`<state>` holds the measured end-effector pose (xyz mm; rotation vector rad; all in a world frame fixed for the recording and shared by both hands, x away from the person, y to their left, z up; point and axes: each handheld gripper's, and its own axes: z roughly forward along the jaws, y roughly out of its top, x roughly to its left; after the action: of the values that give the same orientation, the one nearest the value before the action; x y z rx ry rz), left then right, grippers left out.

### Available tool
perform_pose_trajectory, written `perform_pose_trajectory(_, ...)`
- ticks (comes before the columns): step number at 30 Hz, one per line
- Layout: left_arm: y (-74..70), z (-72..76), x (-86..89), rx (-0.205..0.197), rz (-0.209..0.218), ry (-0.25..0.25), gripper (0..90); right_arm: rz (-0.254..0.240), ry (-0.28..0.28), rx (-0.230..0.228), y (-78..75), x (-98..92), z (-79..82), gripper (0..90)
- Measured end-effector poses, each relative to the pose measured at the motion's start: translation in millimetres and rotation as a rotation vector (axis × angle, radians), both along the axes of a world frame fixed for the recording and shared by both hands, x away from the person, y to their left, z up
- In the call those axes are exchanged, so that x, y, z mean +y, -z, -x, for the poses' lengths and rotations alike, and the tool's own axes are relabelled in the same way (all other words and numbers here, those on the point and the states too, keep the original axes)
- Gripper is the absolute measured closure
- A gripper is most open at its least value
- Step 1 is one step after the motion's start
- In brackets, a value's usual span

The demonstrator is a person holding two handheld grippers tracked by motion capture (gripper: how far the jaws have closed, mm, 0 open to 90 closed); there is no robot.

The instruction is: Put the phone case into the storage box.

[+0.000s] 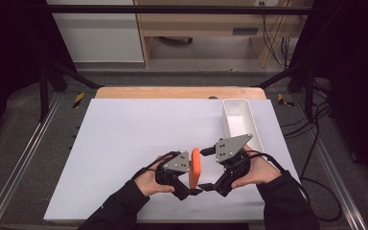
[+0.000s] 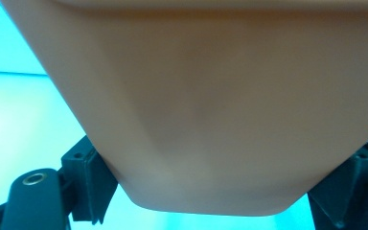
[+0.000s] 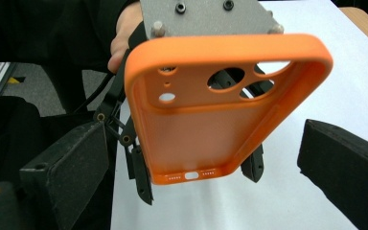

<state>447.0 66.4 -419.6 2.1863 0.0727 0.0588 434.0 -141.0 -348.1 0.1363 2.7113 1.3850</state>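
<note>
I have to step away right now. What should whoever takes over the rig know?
Left gripper: shut on the orange phone case, held on edge above the white table.
Right gripper: open, jaws on either side of the case's port end, not touching.
White bin stands at the table's right, beyond the right gripper.
Done: case lifted.
Left: probably close the right gripper on the case; the bin may be the destination.

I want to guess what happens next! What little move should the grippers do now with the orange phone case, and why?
Probably the right gripper should ease forward and close on the orange phone case. The left gripper already holds the case upright by its edges above the table, while the right gripper's jaws stand wide open, one to each side of it and not touching. Closing looks like the natural handover, perhaps toward the white bin.
</note>
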Motion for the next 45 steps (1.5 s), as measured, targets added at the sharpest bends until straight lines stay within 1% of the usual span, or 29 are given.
perform_pose_trajectory(15,4.5,3.8,-1.5,0.010,0.008,0.019,15.4,-0.010,-0.015,0.008,5.6,5.5,-2.7,4.3)
perform_pose_trajectory(24,4.7,4.3,-1.8,0.005,0.012,0.025,15.4,-0.021,-0.030,0.011,8.1,7.7,-3.6,5.9)
perform_pose_trajectory(34,4.8,5.4,-2.0,0.005,0.017,0.033,15.4,-0.030,-0.044,0.026,11.8,10.9,-5.3,9.9)
perform_pose_trajectory(41,5.9,6.2,-2.9,0.004,0.012,0.039,15.4,-0.034,-0.057,0.023,12.2,11.0,-5.3,13.7)
perform_pose_trajectory(45,5.8,6.1,-2.6,0.003,0.013,0.040,15.4,-0.036,-0.060,0.028,12.2,11.0,-5.5,15.0)
